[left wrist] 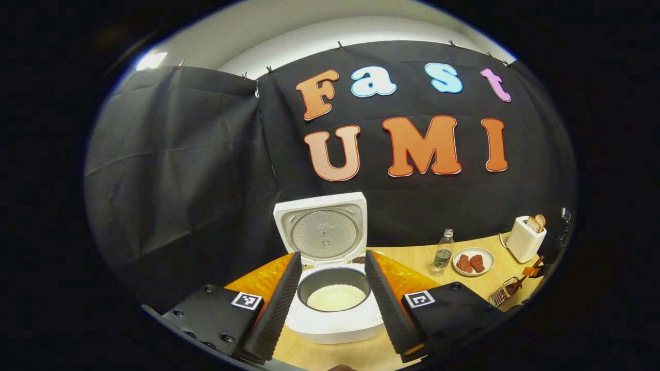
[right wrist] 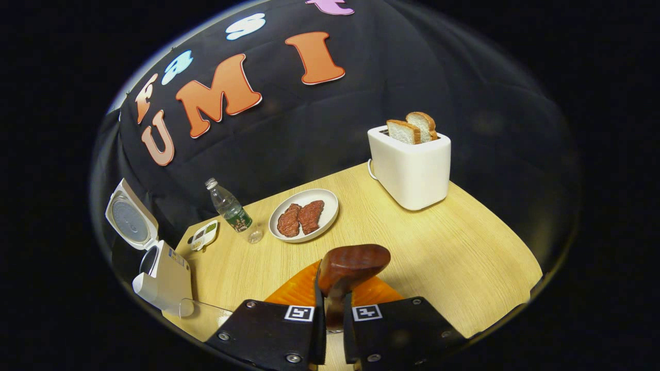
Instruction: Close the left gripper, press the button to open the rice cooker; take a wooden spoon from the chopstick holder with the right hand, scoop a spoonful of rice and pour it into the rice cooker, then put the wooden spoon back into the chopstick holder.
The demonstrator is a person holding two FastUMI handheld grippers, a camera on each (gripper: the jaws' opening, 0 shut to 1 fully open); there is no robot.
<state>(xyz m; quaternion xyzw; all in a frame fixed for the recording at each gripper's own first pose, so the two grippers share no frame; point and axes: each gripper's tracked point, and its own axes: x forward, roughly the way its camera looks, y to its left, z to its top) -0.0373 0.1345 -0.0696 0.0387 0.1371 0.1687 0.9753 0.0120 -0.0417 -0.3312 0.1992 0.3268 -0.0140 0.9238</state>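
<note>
The rice cooker [left wrist: 330, 301] is standing open on the tabletop [right wrist: 412, 242], its lid [left wrist: 322, 229] tilted up and back against the booth's wall, and white rice is lying in the inner pot [left wrist: 335, 293]. The left hand-held gripper [left wrist: 332, 293] is hanging just in front of the cooker with its fingers spread wide, the pot framed between them.

The right hand-held gripper [right wrist: 332, 314] is pinching the handle of the wooden spoon [right wrist: 350, 268], the fingers pressed together on it and the bowl of the spoon standing up over an orange mat [right wrist: 294, 293]. From that side the cooker is sitting at the far left edge, well apart from the spoon. Whether the spoon's bowl is carrying any rice cannot be told; its dark rounded back is what is showing.

Farther off, a water bottle [right wrist: 229, 208], a plate [right wrist: 304, 214] with two pieces of meat and a toaster [right wrist: 410, 167] holding two slices of bread are standing along the tabletop. A wire holder [left wrist: 502, 293] is showing at the right edge of the left gripper view, too small to make out clearly.

The button step looks done. For the spoon work, the sound course would be keeping the spoon's bowl level while carrying it, tipping only once it is over the pot, and holding the left gripper clear of the path.
</note>
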